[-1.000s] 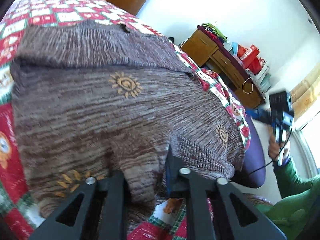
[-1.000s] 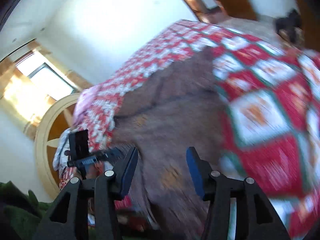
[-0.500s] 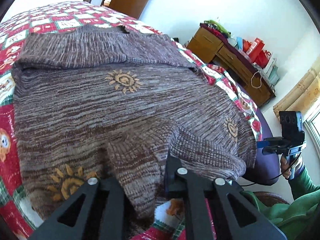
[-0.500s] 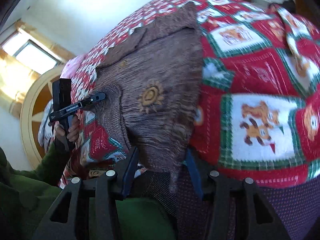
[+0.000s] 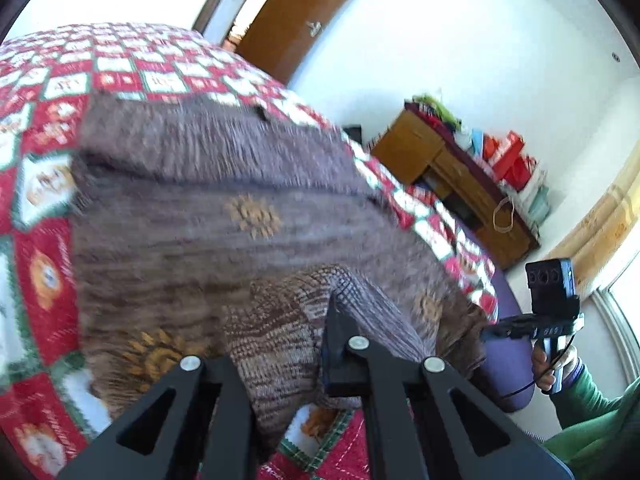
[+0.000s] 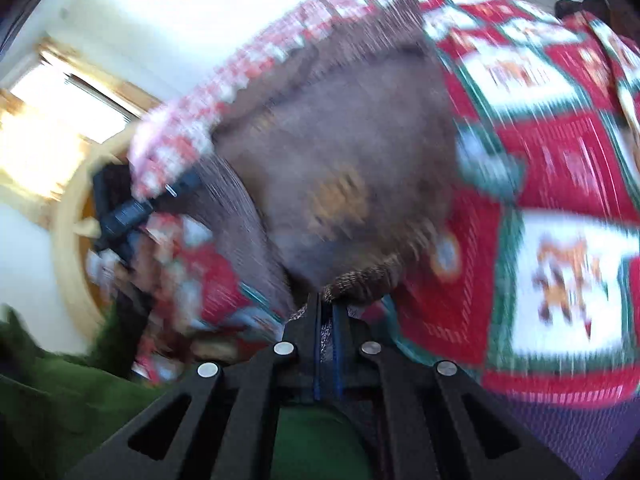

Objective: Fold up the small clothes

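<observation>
A brown knit sweater point(image 5: 208, 216) with orange sun motifs lies spread on a red, white and green patterned bedspread point(image 5: 44, 184). My left gripper point(image 5: 280, 344) is shut on the sweater's near hem and holds a fold of it lifted. In the right wrist view the sweater point(image 6: 344, 152) is blurred. My right gripper point(image 6: 328, 300) is shut on its ribbed hem corner point(image 6: 368, 276) at the bed's edge. The right gripper also shows in the left wrist view point(image 5: 548, 320) at the far right.
A wooden desk point(image 5: 452, 184) with red boxes and clutter stands against the white wall to the right. A brown door point(image 5: 304, 12) is behind the bed. A purple chair seat point(image 5: 504, 364) sits by the bed's edge. A window point(image 6: 52, 112) is at the left.
My right gripper went from open around the hem to shut on it. My left gripper has lifted its fold of sweater higher. Both views are blurred with motion.
</observation>
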A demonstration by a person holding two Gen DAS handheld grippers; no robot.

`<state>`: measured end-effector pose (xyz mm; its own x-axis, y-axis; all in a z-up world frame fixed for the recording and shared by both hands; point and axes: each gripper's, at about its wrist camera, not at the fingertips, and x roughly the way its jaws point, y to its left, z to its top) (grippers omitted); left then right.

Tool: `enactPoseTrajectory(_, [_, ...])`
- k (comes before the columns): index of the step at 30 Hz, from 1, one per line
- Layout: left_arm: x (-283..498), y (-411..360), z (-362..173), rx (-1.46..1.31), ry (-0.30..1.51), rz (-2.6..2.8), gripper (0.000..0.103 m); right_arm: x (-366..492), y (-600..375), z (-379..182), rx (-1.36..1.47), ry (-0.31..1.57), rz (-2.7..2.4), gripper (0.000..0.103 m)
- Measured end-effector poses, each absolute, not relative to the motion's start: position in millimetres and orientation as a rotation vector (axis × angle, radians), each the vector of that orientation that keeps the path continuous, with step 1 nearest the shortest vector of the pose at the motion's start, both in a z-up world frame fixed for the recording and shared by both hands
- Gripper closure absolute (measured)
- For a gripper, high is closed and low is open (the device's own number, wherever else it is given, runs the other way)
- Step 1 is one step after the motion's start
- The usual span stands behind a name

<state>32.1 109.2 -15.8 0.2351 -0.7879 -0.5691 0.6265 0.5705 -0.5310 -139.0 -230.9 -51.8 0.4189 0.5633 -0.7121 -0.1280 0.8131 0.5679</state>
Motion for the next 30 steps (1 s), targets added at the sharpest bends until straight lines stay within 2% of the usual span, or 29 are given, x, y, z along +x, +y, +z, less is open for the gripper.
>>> enactPoseTrajectory(6, [64.8,138.6,5.6,-0.316,0.823,-0.813,0.097,-80.8,-257.3,5.8,0.567,0.862,0.5,0.098])
enactPoseTrajectory(11, [103.4,148.0,-17.2,-0.345,0.86,-0.641,0.097,-17.9,-284.9,-9.2,0.685,0.798,0.422,0.098])
enactPoseTrajectory(13, [113.2,139.8,-33.9,-0.293,0.899,-0.599,0.097,2.5,-292.3,-25.4,0.707,0.819,0.371,0.095])
enactPoseTrajectory(16, [119.0,131.2,-56.7,-0.23,0.951,-0.555,0.097,18.0,-300.7,-42.8,0.719,0.859,0.299,0.081])
enactPoseTrajectory(18, [120.1,129.7,-65.2,-0.214,0.966,-0.54,0.097,17.4,-297.6,-41.1,0.663,0.855,0.275,0.061])
enactPoseTrajectory(20, [119.7,132.4,-68.3,-0.225,0.96,-0.544,0.097,12.9,-290.2,-33.2,0.561,0.845,0.275,0.05])
enactPoseTrajectory(25, [120.6,134.6,-67.6,-0.23,0.945,-0.55,0.097,25.3,-244.3,-19.6,0.111,0.869,0.255,0.048])
enactPoseTrajectory(30, [121.2,135.0,-66.0,-0.26,0.937,-0.567,0.097,58.5,-217.0,-33.2,-0.11,0.897,0.26,0.048])
